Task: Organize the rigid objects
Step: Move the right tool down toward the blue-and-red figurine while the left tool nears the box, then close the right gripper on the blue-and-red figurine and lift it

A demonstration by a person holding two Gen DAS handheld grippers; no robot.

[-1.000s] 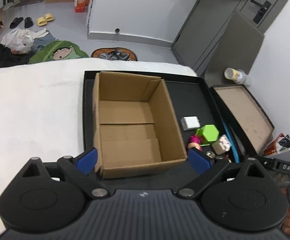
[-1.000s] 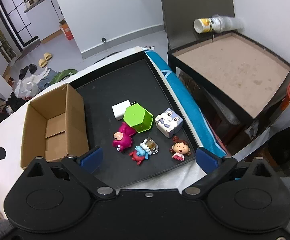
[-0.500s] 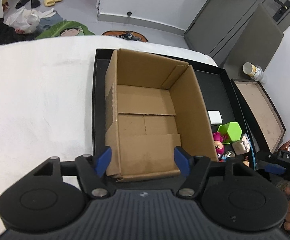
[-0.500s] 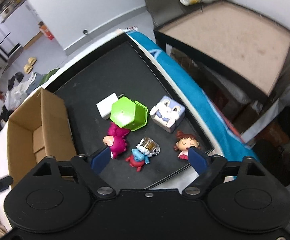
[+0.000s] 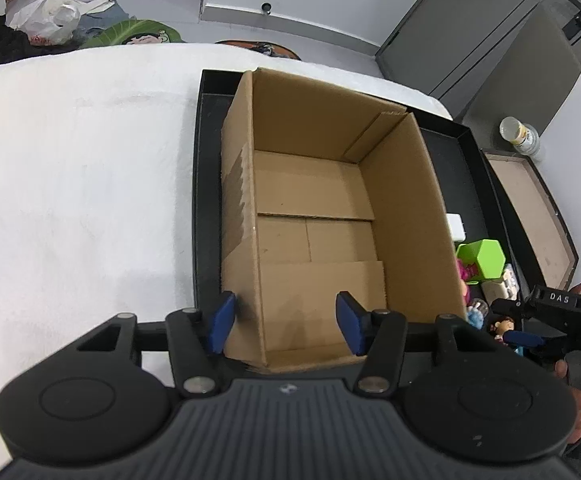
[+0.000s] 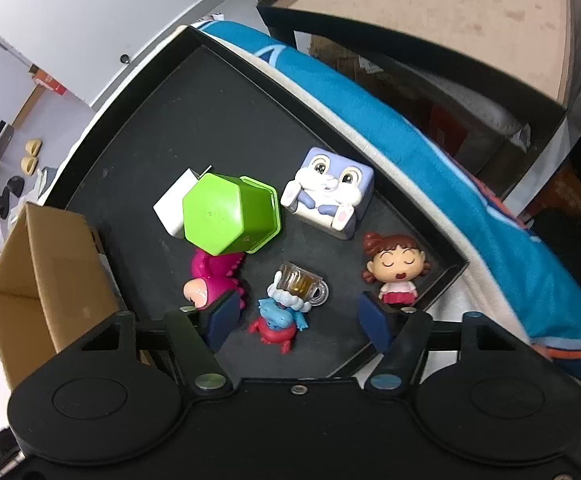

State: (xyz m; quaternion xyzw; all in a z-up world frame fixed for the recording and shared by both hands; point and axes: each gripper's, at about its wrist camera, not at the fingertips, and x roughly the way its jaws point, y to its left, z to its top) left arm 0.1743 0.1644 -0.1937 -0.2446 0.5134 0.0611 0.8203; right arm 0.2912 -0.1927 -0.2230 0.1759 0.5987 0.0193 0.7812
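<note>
An open, empty cardboard box [image 5: 330, 208] stands on the black tray [image 5: 458, 176]. My left gripper [image 5: 286, 322] hovers over the box's near left corner, jaws closing: one pad is outside the left wall, the other inside, neither pressing. On the tray [image 6: 194, 120] beside the box [image 6: 50, 276], my right gripper [image 6: 298, 322] is low over the toys, jaws closing. A blue-and-red figure with a tiny mug [image 6: 286, 304] lies between its pads, untouched. Around it are a pink figure [image 6: 212, 276], a green hexagonal cup [image 6: 230, 214], a white charger [image 6: 170, 208], a bunny cube [image 6: 326, 192] and a girl figure [image 6: 392, 274].
A blue cloth [image 6: 410, 140] runs along the tray's right rim. Beyond it stands a second black tray with a brown bottom [image 6: 450, 20]. White bedding [image 5: 70, 180] spreads left of the box. A hand [image 5: 578, 388] holds the right gripper's handle.
Both grippers have sunk and their jaws have narrowed. The left one closed in on the box's near left corner. The right one rolled and came down over the blue-and-red figure.
</note>
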